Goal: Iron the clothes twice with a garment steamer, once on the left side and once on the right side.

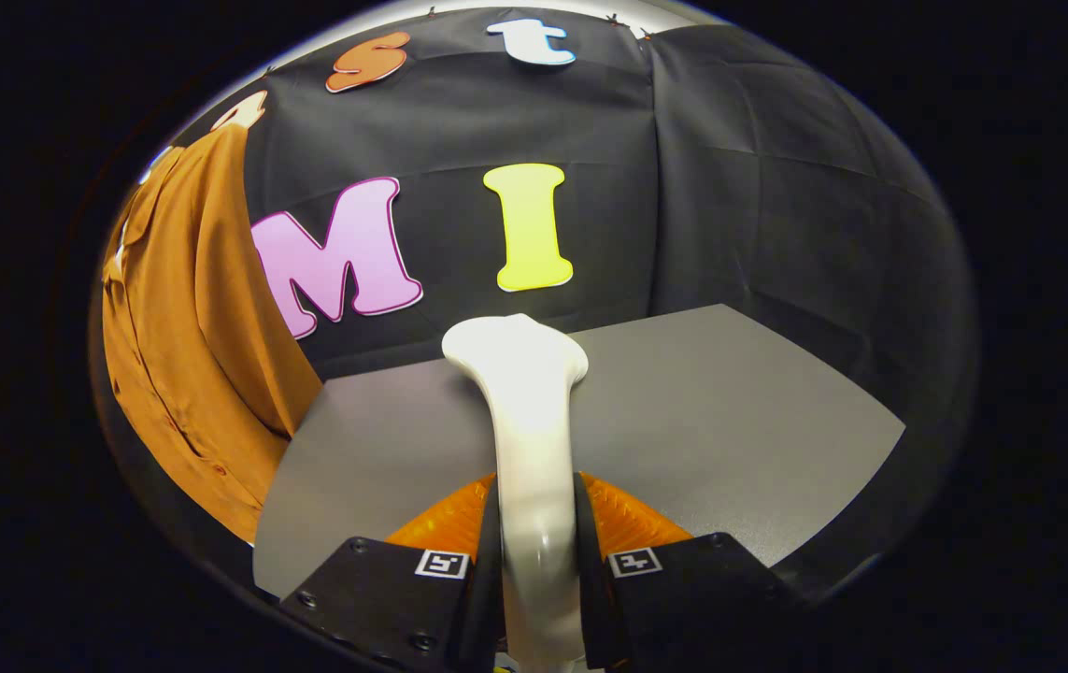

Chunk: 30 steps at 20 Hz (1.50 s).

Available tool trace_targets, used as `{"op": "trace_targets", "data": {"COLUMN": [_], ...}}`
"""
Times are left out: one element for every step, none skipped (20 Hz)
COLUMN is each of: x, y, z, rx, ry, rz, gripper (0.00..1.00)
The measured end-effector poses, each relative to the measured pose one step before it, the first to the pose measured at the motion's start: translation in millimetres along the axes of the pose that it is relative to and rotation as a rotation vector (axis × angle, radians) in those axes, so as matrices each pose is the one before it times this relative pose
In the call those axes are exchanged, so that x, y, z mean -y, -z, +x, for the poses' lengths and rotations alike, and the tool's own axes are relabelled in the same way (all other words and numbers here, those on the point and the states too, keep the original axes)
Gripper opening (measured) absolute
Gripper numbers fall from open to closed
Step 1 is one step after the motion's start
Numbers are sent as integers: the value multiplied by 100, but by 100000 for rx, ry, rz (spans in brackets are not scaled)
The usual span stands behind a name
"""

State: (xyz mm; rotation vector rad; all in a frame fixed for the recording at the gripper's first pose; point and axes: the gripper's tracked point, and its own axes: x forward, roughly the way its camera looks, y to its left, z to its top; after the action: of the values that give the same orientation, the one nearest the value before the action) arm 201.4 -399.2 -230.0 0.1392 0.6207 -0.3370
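- Gripper view: claw (534, 551) clamped on the white garment steamer (526, 411), both fingers (487, 551) pressing its handle at bottom centre.
- Steamer head flares out mid-frame, above the grey tabletop (730, 411).
- Brown clothes (188, 336) hang at left of frame, in front of the booth wall, apart from the steamer head.
- Clothes' lower edge drops past the tabletop's left edge.

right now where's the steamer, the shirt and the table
steamer (530, 411): gripper view, on its white neck, clamped between the tool's fingers
shirt (183, 355): gripper view, on the brown front panel, hanging beside the table
table (739, 421): gripper view, on bare grey top
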Motion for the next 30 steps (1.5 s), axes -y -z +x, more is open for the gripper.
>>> {"op": "trace_targets", "data": {"x": [-92,-184,-198,-332,-497,-714,-717,-805,-969,-999,-1037,-1145,-1206,-1265,-1375,-1377,-1411,-1413,-1449,-1539,-1653,-1482,-1444,-1444,-1275,-1078,-1024,-1054,-919,-732], "y": [-611,-628,-356,-478,-371,-263,-458,-485,-641,-680,-615,-682,-573,-558,-393,-316,-272,-196,-35,84,79,197,187,170,76,205,270,220,260,269], "z": [-499,-654,-1088,-968,-867,-708,-838,-772,-813,-753,-775,-670,-667,-441,-335,-223,-176,-49,14,72,29,145,191,179,298,233,231,227,216,328], "rx": [2088,2224,2048,2068,1842,1210,1565,1767,2188,2054,2404,2470,2222,1933,1304,1091,1206,708,597,191,99,-281,-208,-102,-47,-137,-236,-218,-335,-595], "ry": [-208,-266,-611,-973,-1497,-1852,-1262,-1399,-1518,-1126,-1135,-1058,-865,-863,-848,-674,-489,-199,-311,-623,-527,-149,-209,-208,197,631,624,519,762,911], "rz": [560,-37,51,477,879,486,30,-276,-289,-532,-531,-439,-618,-522,-573,-859,-1021,-1114,-812,-417,-475,-696,-417,-672,-885,-720,-520,-403,-641,-876], "gripper": [39,39,39,39,39,39,39,39,39,39,39,39,39,39,39,39,39,39,39,39,39,39,39,39,39,39,39,39,39,39]}}
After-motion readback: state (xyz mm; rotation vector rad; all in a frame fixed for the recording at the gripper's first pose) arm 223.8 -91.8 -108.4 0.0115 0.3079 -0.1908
